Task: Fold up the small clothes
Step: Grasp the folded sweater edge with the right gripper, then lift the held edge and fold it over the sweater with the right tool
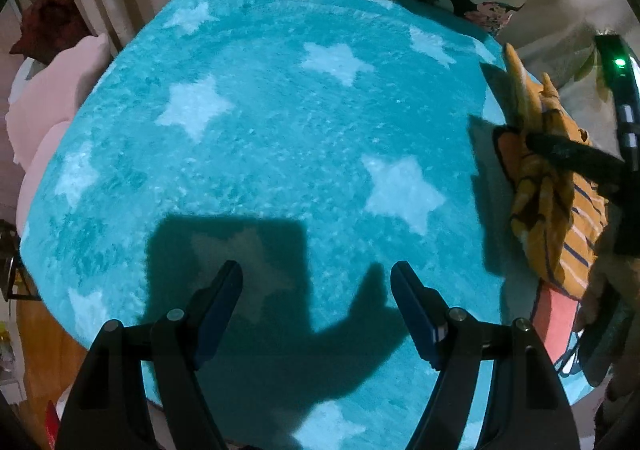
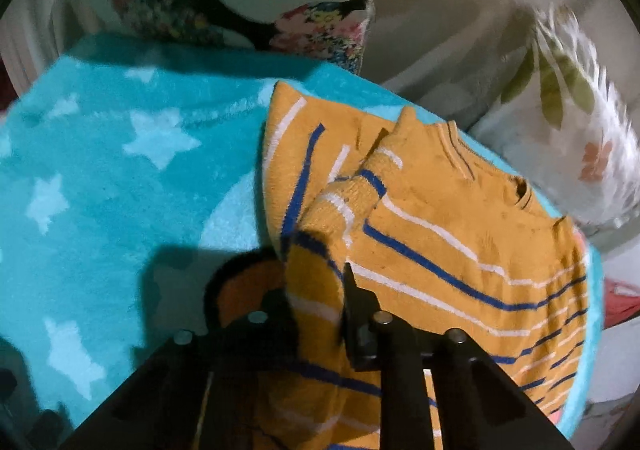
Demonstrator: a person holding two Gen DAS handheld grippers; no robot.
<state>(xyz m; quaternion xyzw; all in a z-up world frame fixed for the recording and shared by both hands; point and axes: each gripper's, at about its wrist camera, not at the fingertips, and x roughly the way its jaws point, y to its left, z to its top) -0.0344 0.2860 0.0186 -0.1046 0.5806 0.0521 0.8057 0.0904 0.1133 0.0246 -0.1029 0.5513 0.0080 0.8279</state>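
the striped orange top (image 2: 440, 218) lies bunched at the right edge of the teal star blanket (image 2: 100, 178). the right gripper (image 2: 320, 306) is clamped on a fold of the top; the left gripper (image 1: 316, 306) hangs spread and empty over the blanket's middle. a one-sided pull could drag the top off the blanket.

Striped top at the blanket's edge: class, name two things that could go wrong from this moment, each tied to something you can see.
1. The right gripper pinches only a bunched fold of the striped top; lifting may drag it up crumpled.
2. The top lies at the edge of the star blanket; a pull outward might slide it off.
3. The left gripper hangs open and empty, so nothing steadies the other side.
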